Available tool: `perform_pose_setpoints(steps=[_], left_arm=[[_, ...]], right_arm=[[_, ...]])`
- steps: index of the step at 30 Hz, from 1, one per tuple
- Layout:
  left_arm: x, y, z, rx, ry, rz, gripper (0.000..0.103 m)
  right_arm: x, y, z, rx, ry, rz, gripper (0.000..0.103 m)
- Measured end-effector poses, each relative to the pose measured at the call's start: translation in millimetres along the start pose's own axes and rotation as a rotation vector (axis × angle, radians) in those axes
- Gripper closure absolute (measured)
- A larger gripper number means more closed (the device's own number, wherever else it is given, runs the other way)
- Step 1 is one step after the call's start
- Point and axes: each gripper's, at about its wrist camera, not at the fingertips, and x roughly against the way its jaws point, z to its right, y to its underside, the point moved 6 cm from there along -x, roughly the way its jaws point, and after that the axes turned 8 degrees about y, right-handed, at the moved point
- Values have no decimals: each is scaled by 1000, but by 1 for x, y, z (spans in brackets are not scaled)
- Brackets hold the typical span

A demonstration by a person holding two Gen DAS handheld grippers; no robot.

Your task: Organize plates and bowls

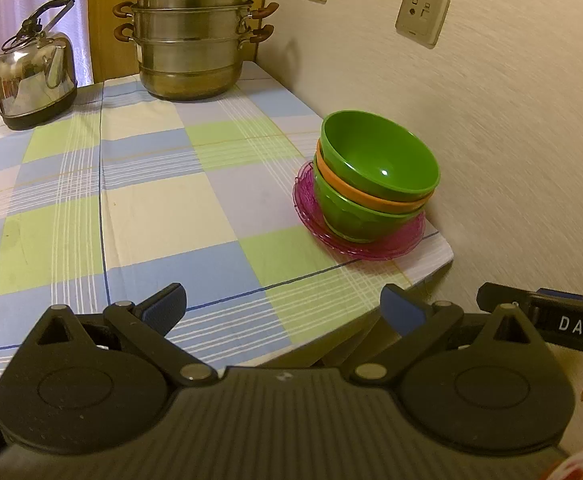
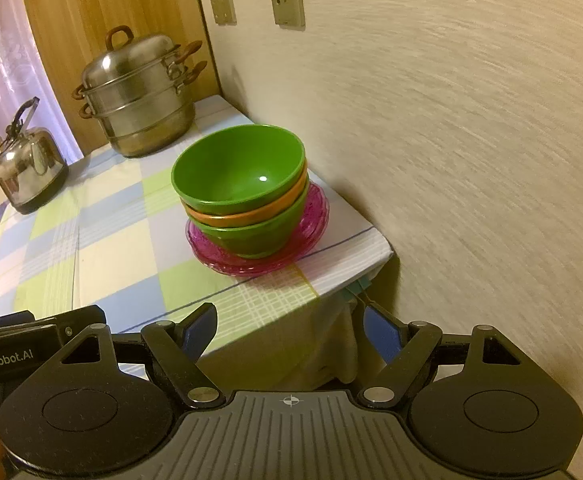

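A stack of three bowls, green on top (image 1: 379, 156) (image 2: 237, 170), orange in the middle (image 1: 371, 196) (image 2: 247, 216), green below (image 1: 351, 216) (image 2: 255, 236), stands on pink translucent plates (image 1: 375, 244) (image 2: 259, 264) at the table's near right corner by the wall. My left gripper (image 1: 283, 308) is open and empty, held back over the table's near edge, left of the stack. My right gripper (image 2: 289, 332) is open and empty, held back beyond the table's near edge, below the stack.
A steel steamer pot (image 1: 191, 36) (image 2: 139, 96) stands at the table's back by the wall. A steel kettle (image 1: 33, 80) (image 2: 27, 172) stands at the back left. The checked tablecloth (image 1: 151, 200) (image 2: 103, 248) covers the table. The wall (image 1: 511, 140) runs close along the right.
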Motion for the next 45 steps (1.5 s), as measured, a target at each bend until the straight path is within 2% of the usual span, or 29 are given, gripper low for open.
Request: perform_pose_setpoints(steps=[39,45], left_arm=[[-2,2,0,6,6,-3,1],[-2,2,1,11,20,17,0]], right_arm=[[-3,2,2,-2,-2,-5,23],[-3,3,3,-3,-2,-6,23]])
